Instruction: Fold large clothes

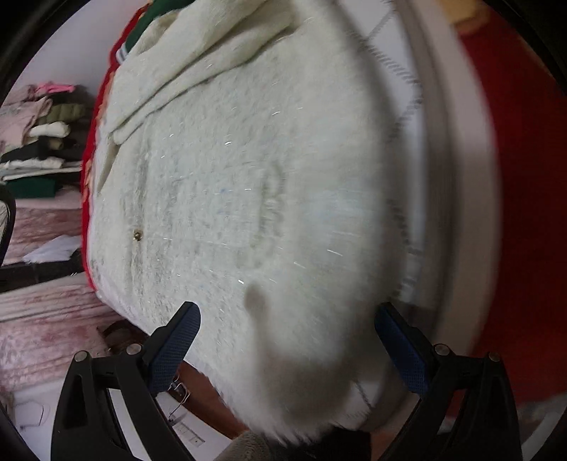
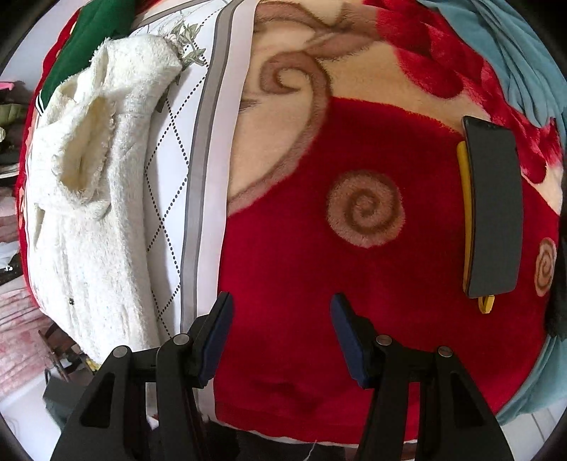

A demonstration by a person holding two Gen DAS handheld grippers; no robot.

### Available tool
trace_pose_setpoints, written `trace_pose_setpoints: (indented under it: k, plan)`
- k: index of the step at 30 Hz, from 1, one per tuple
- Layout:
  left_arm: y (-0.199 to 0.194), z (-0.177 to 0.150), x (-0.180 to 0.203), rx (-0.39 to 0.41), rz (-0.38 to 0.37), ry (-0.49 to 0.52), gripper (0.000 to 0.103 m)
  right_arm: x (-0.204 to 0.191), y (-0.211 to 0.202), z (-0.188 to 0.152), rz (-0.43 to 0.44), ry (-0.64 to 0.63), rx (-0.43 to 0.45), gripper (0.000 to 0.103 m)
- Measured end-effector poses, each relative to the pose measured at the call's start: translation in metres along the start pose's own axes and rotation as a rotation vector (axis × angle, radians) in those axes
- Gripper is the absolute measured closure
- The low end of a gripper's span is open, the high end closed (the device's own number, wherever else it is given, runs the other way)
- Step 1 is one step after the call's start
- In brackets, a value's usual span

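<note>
A fluffy cream-white garment (image 1: pixel 230 198) lies spread on the bed, with a sleeve folded across its far part. It also shows in the right wrist view (image 2: pixel 88 198) at the left, neck opening up. My left gripper (image 1: pixel 287 319) is open, jaws wide apart just above the garment's near hem, holding nothing. My right gripper (image 2: pixel 281 312) is open and empty over the red blanket (image 2: pixel 319 269), to the right of the garment.
A white sheet with a diamond pattern and grey border (image 2: pixel 191 184) lies under the garment. A dark phone with a yellow edge (image 2: pixel 494 212) rests on the blanket at right. Stacked folded clothes (image 1: pixel 42 142) stand at the left. A green garment (image 2: pixel 92 32) lies at the far end.
</note>
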State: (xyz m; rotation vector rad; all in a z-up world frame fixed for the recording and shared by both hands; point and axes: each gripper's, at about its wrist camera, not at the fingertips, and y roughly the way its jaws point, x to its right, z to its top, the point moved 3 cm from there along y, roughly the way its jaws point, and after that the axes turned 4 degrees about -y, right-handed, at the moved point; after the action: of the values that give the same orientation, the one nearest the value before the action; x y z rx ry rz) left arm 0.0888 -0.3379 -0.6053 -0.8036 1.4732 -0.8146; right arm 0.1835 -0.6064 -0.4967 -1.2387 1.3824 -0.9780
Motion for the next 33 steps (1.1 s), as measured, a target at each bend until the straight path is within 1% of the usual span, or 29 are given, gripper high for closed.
trace_pose_setpoints:
  k: [2, 3, 5, 6, 7, 8, 9, 10, 11, 12, 14, 15, 16, 17, 19, 21, 22, 23, 24, 25, 27, 28, 31, 33]
  plan:
    - [0.003, 0.004, -0.008, 0.018, 0.031, -0.031, 0.002, -0.007, 0.005, 0.003, 0.0, -0.018, -0.002, 0.044]
    - [0.004, 0.008, -0.016, 0.037, 0.055, -0.048, 0.003, -0.01, 0.008, 0.005, 0.003, -0.028, -0.001, 0.044]
    - [0.006, 0.015, -0.028, 0.054, 0.085, -0.08, 0.003, -0.018, 0.014, 0.011, 0.021, -0.041, 0.004, 0.041]
    - [0.008, 0.018, -0.037, 0.063, 0.092, -0.104, 0.007, -0.025, 0.018, 0.017, 0.05, -0.048, 0.014, 0.033]
    - [0.011, 0.021, -0.044, 0.063, 0.087, -0.125, 0.015, -0.031, 0.02, 0.021, 0.076, -0.053, 0.024, 0.025]
    - [0.015, 0.023, -0.052, 0.059, 0.07, -0.15, 0.021, -0.037, 0.023, 0.028, 0.114, -0.061, 0.036, 0.023]
    - [0.016, 0.024, -0.058, 0.062, 0.058, -0.165, 0.039, -0.048, 0.026, 0.037, 0.18, -0.068, 0.056, 0.023]
    - [0.016, 0.024, -0.061, 0.069, 0.045, -0.174, 0.064, -0.055, 0.028, 0.044, 0.247, -0.067, 0.075, 0.023]
    - [0.016, 0.024, -0.066, 0.072, 0.022, -0.187, 0.075, -0.061, 0.03, 0.05, 0.296, -0.061, 0.09, 0.022]
    - [0.014, 0.023, -0.069, 0.08, 0.019, -0.194, 0.087, -0.07, 0.031, 0.06, 0.381, -0.048, 0.113, 0.022]
    - [0.01, 0.021, -0.079, 0.104, 0.022, -0.212, 0.09, -0.08, 0.029, 0.071, 0.487, -0.029, 0.159, 0.015]
    - [0.01, 0.02, -0.083, 0.106, 0.018, -0.219, 0.09, -0.087, 0.028, 0.078, 0.543, -0.015, 0.19, 0.008]
    - [0.009, 0.018, -0.083, 0.108, 0.016, -0.224, 0.091, -0.093, 0.029, 0.083, 0.58, -0.005, 0.209, 0.005]
    - [0.008, 0.017, -0.085, 0.112, 0.016, -0.226, 0.091, -0.101, 0.032, 0.09, 0.613, 0.004, 0.224, 0.004]
    - [0.007, 0.016, -0.091, 0.119, 0.01, -0.224, 0.091, -0.116, 0.046, 0.097, 0.645, 0.026, 0.198, 0.004]
    - [0.006, 0.016, -0.094, 0.127, 0.008, -0.215, 0.091, -0.125, 0.066, 0.107, 0.653, 0.084, 0.136, 0.004]
    - [0.006, 0.016, -0.096, 0.13, 0.001, -0.214, 0.091, -0.13, 0.075, 0.11, 0.679, 0.107, 0.107, 0.01]
    - [0.005, 0.017, -0.098, 0.133, -0.005, -0.212, 0.091, -0.134, 0.081, 0.111, 0.705, 0.131, 0.091, 0.021]
    - [0.002, 0.018, -0.098, 0.139, -0.008, -0.21, 0.092, -0.137, 0.084, 0.113, 0.686, 0.16, 0.084, 0.051]
    - [0.0, 0.018, -0.102, 0.148, -0.017, -0.212, 0.092, -0.142, 0.087, 0.113, 0.666, 0.164, 0.092, 0.064]
    - [-0.006, 0.016, -0.111, 0.164, -0.043, -0.219, 0.092, -0.147, 0.069, 0.11, 0.633, 0.162, 0.141, 0.073]
    - [-0.009, 0.015, -0.116, 0.17, -0.058, -0.222, 0.092, -0.152, 0.064, 0.107, 0.625, 0.165, 0.153, 0.075]
    - [-0.02, 0.011, -0.141, 0.195, -0.116, -0.225, 0.092, -0.168, 0.024, 0.098, 0.585, 0.149, 0.195, 0.077]
    - [-0.026, 0.008, -0.165, 0.206, -0.169, -0.226, 0.092, -0.193, -0.008, 0.094, 0.523, 0.115, 0.22, 0.077]
